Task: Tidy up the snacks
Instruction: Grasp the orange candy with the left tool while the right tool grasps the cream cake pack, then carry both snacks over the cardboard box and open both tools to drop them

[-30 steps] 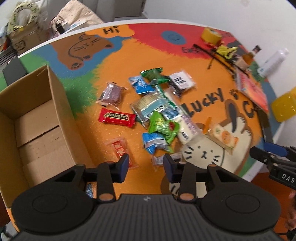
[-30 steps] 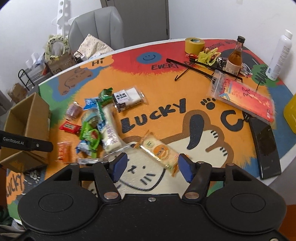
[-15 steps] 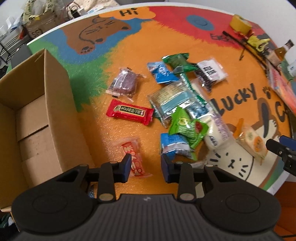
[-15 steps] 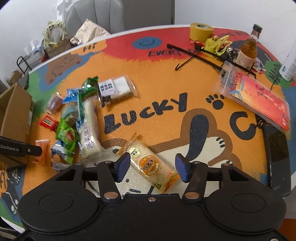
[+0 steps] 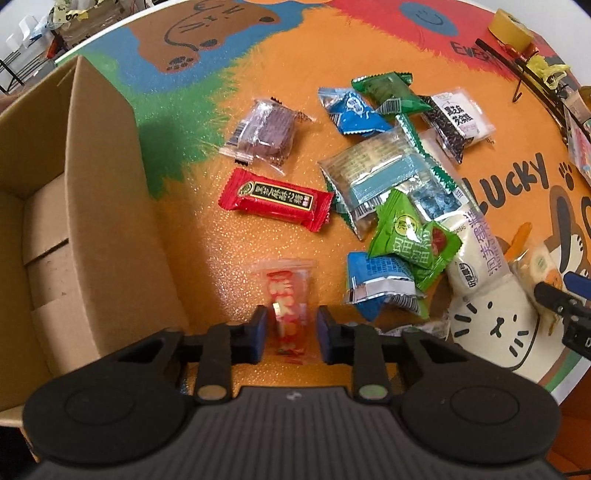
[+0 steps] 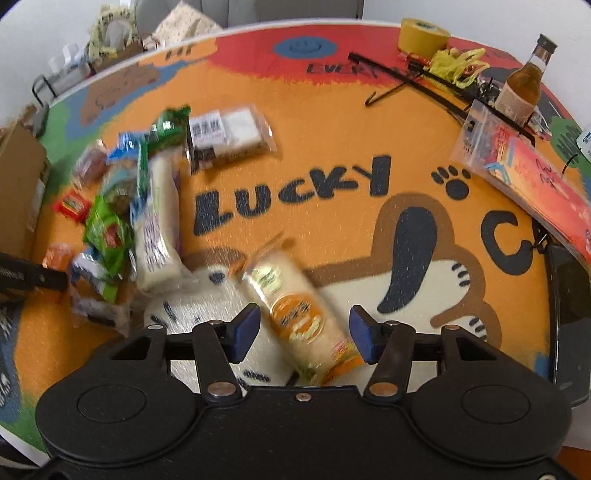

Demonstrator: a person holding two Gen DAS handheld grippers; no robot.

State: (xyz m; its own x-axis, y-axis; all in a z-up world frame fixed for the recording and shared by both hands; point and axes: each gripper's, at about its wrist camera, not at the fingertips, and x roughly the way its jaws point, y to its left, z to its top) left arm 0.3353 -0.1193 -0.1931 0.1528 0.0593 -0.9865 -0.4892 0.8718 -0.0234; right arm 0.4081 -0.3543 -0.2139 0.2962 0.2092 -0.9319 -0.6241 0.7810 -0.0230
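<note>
A small clear sachet with red-orange print (image 5: 290, 291) lies on the orange mat, and my left gripper (image 5: 291, 334) straddles its near end. Its jaws are closing, with slim gaps still showing beside the wrapper. An open cardboard box (image 5: 107, 206) stands just left of it. In the right wrist view my right gripper (image 6: 304, 334) stands open over a long cake packet with an orange label (image 6: 291, 310), which lies slantwise between the fingers without touching them. A heap of snacks sits between the two grippers: a red bar (image 5: 275, 199), green packs (image 5: 410, 236) and a long white pack (image 5: 476, 266).
Across the mat stand a yellow tape roll (image 6: 423, 35), a brown bottle (image 6: 522, 88), a black hanger (image 6: 406, 79) and a flat red packet (image 6: 532, 177). A dark phone (image 6: 569, 295) lies at the right edge. The table's rim runs close behind both grippers.
Both grippers have come down toward the mat. The left jaws have narrowed around the red-orange sachet. The right gripper now straddles the orange-label cake packet and its jaws stand a little narrower.
</note>
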